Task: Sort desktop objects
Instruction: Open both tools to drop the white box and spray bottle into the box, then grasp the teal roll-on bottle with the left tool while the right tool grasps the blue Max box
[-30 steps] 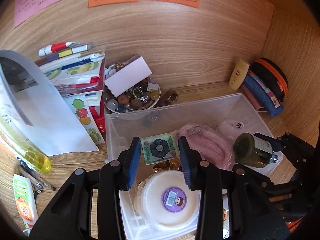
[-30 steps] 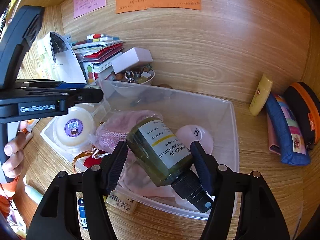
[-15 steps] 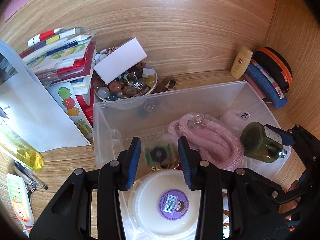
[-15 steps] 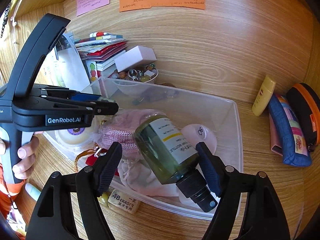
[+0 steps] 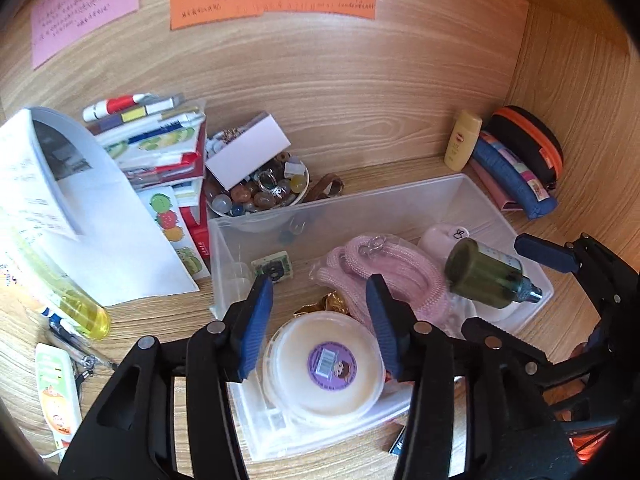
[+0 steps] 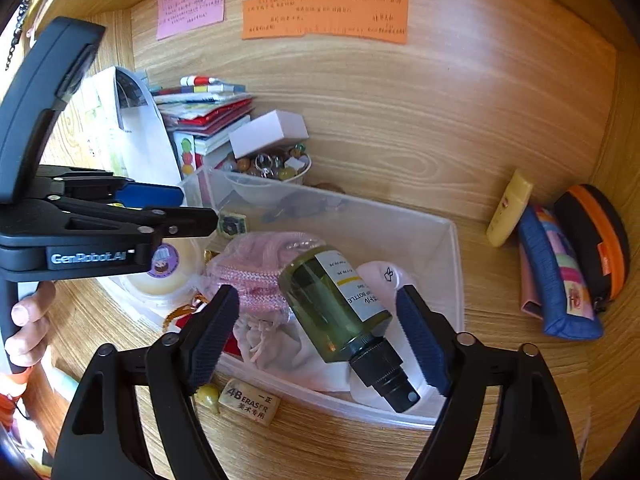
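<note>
Inside the clear bin (image 6: 452, 248) the green bottle (image 6: 340, 304) lies freed on the pink pouch (image 6: 256, 264), and the small tile (image 5: 273, 267) rests on the floor. Our right gripper (image 6: 318, 332) and left gripper (image 5: 318, 322) have just opened, both empty, so we judge both items sorted.

Both hand-held grippers opened: magnet tile (image 5: 272, 268) and green bottle (image 6: 340, 304) now lie released in the bin

green bottle (image 6: 340, 304) lying in bin (image 6: 452, 280)
</note>
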### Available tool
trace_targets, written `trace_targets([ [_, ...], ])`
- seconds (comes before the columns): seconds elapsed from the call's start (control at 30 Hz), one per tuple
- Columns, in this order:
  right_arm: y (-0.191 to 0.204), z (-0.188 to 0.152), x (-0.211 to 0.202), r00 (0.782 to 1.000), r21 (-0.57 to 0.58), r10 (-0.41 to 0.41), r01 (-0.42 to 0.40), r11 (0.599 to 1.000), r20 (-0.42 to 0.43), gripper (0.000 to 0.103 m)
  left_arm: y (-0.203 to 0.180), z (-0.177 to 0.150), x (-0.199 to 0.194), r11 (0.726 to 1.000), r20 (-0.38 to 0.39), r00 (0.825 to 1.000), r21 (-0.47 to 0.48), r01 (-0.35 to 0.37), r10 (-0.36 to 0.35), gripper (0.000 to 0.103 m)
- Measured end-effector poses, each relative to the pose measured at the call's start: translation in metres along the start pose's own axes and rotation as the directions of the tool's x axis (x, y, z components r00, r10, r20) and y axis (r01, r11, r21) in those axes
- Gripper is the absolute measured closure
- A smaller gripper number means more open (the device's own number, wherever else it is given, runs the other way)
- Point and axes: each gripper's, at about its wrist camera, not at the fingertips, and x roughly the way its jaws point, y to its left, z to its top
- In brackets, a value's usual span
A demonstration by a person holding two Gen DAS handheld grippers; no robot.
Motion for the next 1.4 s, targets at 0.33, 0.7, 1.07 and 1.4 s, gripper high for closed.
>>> trace_targets([
  [0.33,0.006,-0.001,-0.026,1.000,0.018,-0.021,0.021,1.000,0.019,0.016,-0.004,-0.016,-0.045,0.999,0.078,0.996,0.010,-0.038,0.037,0.036],
  [0.7,0.013,-0.016,-0.049,0.999,0.053,-0.027,0.025,0.998,0.026,0.005,-0.003,-0.047,-0.079,0.998,0.110,0.992,-0.005,-0.066,0.067,0.016],
  [1.07,0.021,-0.033,-0.066,1.000,0.086,-0.007,0.004,0.996,0.027,0.004,0.008,-0.090,-0.092,0.996,0.068,0.994,-0.033,-0.079,0.081,0.009],
  [1.4,0.037,-0.058,-0.058,0.999,0.040,-0.003,0.004,0.999,-0.035,0.004,0.026,-0.143,-0.075,0.989,-0.063,0.994,-0.110,-0.099,0.092,0.009],
])
